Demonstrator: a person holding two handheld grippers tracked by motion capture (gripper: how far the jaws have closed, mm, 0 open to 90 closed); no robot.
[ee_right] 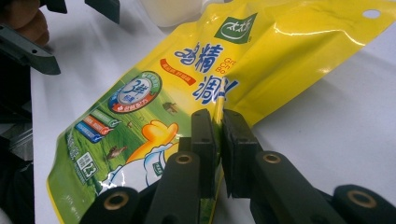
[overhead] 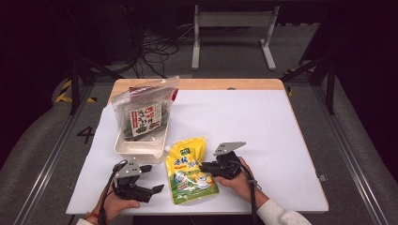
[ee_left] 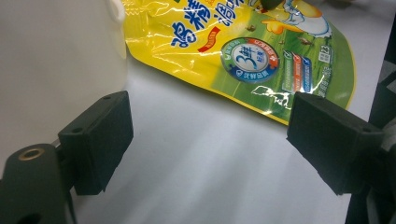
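In the high view, a glossy yellow-and-green plastic pouch (overhead: 190, 171) lies flat near the front edge of the white table (overhead: 244, 122), a little left of the middle. The right gripper (overhead: 202, 166) comes in from the pouch's right side and pinches its right edge, held by the person's right hand (overhead: 238, 180). The left gripper (overhead: 152, 177) rests near the front-left corner, just beside the pouch's left edge, its jaws spread. Behind the two stands a cream rectangular plastic tub (overhead: 141, 145) holding a clear zip bag of dark seaweed (overhead: 145, 115), toward the table's left edge. The right half of the table, out to its right edge and back edge, is bare.

In the left gripper view, the two black jaws stand wide apart with bare white table between them; nothing is gripped. The pouch (ee_left: 243, 56) lies ahead, its lower edge close to one jaw, and the tub's wall (ee_left: 56, 60) rises beside the other.

In the right gripper view, the jaws are clamped onto the pouch's (ee_right: 187, 93) lifted side edge, the film pressed between the pads. Open table runs off on one side; the left gripper (ee_right: 81, 9) is at the top corner.
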